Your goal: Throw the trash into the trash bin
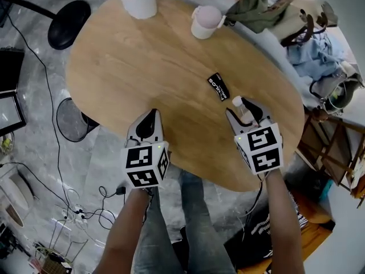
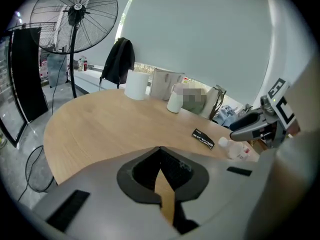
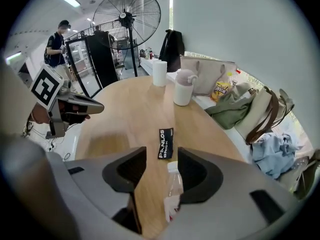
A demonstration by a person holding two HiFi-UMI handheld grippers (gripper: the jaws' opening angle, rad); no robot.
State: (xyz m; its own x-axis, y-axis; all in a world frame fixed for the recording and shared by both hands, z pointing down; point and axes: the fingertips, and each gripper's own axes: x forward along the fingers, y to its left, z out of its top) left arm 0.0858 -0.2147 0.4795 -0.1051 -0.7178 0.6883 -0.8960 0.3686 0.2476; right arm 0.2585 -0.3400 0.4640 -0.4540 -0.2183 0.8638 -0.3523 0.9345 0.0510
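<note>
Two pieces of trash lie on the wooden tabletop [image 1: 142,56] in the head view: a small clear plastic bottle [image 1: 242,106] with a white cap and, just beyond it, a flat black wrapper [image 1: 218,87]. The right claw [image 1: 244,112] straddles the bottle, while the left claw [image 1: 153,113] rests well apart from it near the tabletop's near edge. A round mesh thing [image 1: 71,119] on the floor to the left may be the bin; I cannot tell. The left gripper view shows what the head view does not. Its own claw is closed, tips meeting, with nothing in it. It also shows the bottle from the side, lying down with its cap toward the wrapper. The right gripper view settles the grip. Its jaws stand apart and the bottle lies between them along their length, close against the right-hand jaw, so it is not yet clamped. This view alone shows the wrapper's white lettering and the label end of the bottle. The bottle looks empty or nearly so, so I judge it light, thin-walled, smooth and apt to roll or squirt out. It is best taken across the middle of its body, not the tapering neck, and with a modest squeeze. The wrapper looks limp and flat, harder to pinch off the wood.
</note>
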